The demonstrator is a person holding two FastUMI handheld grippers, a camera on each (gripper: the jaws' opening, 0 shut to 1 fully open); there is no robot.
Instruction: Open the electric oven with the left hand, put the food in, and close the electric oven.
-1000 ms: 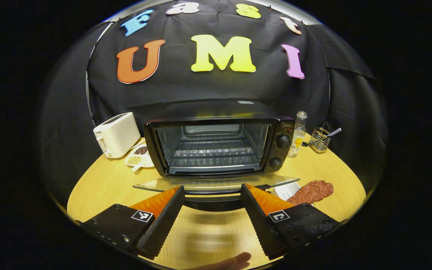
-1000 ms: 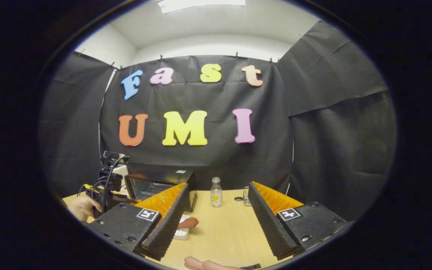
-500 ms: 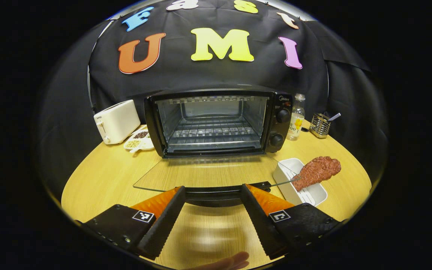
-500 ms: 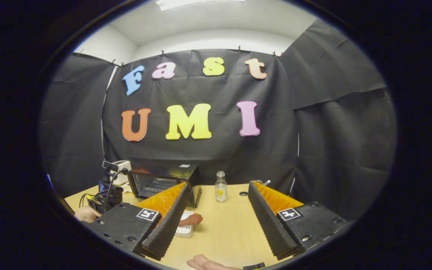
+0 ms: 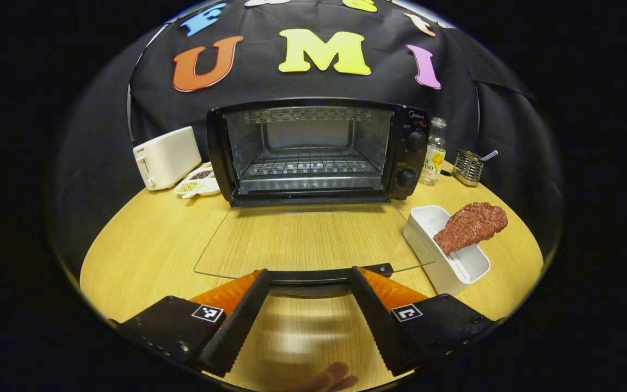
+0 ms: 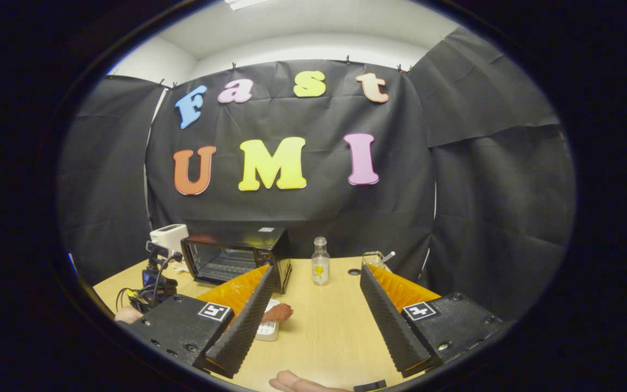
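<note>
The black electric oven (image 5: 313,149) stands at the back of the table, its cavity and wire rack exposed. Its glass door (image 5: 308,239) lies folded down flat toward me. The door handle (image 5: 335,276) runs across the tips of my left gripper (image 5: 308,271), whose fingers stand wide apart, open. A brown piece of meat (image 5: 471,226) rests on a white tray (image 5: 428,239) to the right of the door. In the right gripper view, my right gripper (image 6: 316,269) hangs open and empty above the table, with the meat (image 6: 277,312) and oven (image 6: 237,258) to its left.
A white toaster (image 5: 166,157) and a small dish of seeds (image 5: 196,185) sit left of the oven. A clear bottle (image 5: 434,152) and a wire holder (image 5: 467,167) stand to its right. The round wooden table (image 5: 145,245) has bare room at the front left.
The oven door has swung from nearly level down to flat, and my left gripper has gone down with the handle at its tips. The right gripper has barely shifted.
</note>
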